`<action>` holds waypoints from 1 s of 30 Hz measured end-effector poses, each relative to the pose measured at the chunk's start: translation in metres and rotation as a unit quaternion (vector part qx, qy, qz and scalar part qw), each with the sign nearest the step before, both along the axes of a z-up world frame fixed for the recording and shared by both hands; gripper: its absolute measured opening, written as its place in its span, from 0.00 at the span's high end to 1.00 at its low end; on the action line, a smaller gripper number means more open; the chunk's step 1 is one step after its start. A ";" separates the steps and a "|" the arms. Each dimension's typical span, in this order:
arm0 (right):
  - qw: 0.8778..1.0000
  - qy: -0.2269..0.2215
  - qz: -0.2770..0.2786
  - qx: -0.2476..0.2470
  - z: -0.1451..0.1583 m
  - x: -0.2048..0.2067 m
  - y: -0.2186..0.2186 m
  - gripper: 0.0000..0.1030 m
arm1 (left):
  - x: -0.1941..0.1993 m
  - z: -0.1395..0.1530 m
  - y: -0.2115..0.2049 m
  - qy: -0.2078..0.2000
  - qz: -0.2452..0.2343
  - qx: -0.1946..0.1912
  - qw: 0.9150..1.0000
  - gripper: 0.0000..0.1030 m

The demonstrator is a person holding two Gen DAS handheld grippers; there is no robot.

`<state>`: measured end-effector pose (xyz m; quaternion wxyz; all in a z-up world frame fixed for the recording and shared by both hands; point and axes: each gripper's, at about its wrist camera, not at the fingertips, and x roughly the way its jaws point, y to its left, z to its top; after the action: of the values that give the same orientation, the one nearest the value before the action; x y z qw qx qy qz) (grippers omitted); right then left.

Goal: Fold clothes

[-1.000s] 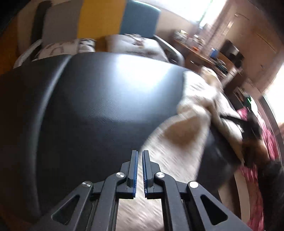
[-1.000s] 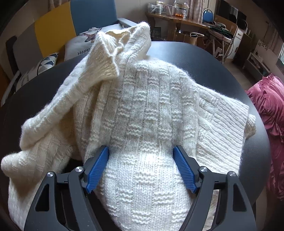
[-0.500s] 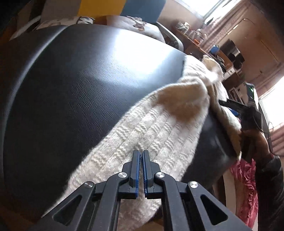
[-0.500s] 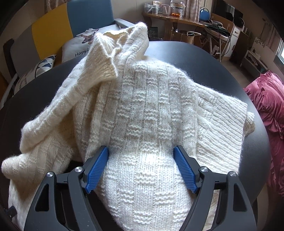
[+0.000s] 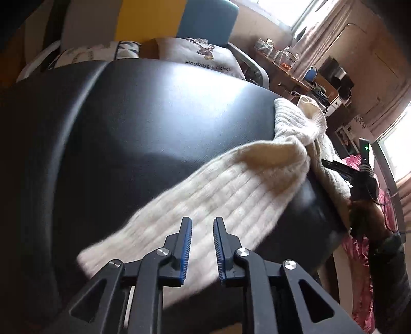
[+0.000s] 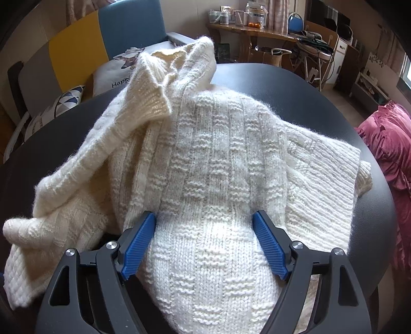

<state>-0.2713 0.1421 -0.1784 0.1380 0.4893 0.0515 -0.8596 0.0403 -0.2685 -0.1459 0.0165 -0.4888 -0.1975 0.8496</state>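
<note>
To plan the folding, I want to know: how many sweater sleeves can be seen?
1 for certain: the sleeve stretched across the black table, under the left tool, whose jaws are opening. A second may be hidden in the bunched sweater.

Sleeve (image 5: pixel 205 200) blurred near the left gripper (image 5: pixel 201 226); jaws opening, pad contact with the knit unreadable. Sweater (image 6: pixel 218 167) body cut off at the near edge, covering the table (image 6: pixel 334 108) beneath. Jars (image 6: pixel 223 16) on the far desk too small to identify.
</note>
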 end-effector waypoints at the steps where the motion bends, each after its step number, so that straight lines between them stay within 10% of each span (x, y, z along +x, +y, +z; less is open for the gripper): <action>1: 1.000 0.002 0.001 0.000 0.000 0.001 0.000 0.21 | 0.008 -0.001 -0.003 0.000 0.002 0.002 1.000 0.84; 20: 0.999 0.047 0.005 0.015 -0.004 0.012 -0.007 0.19 | -0.008 -0.011 -0.027 -0.021 0.110 -0.047 0.993 0.85; 26: 0.998 0.057 0.015 -0.003 -0.004 0.012 0.000 0.19 | -0.054 0.050 0.037 0.075 -0.005 -0.086 0.993 0.84; 30: 0.998 0.051 0.017 -0.008 -0.003 0.010 0.003 0.19 | -0.108 0.086 0.108 0.139 -0.137 -0.113 0.974 0.80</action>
<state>-0.2610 0.1448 -0.1813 0.1539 0.4424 0.0596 -0.8815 -0.0674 -0.1603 -0.0594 0.1049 -0.3868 -0.0274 0.9158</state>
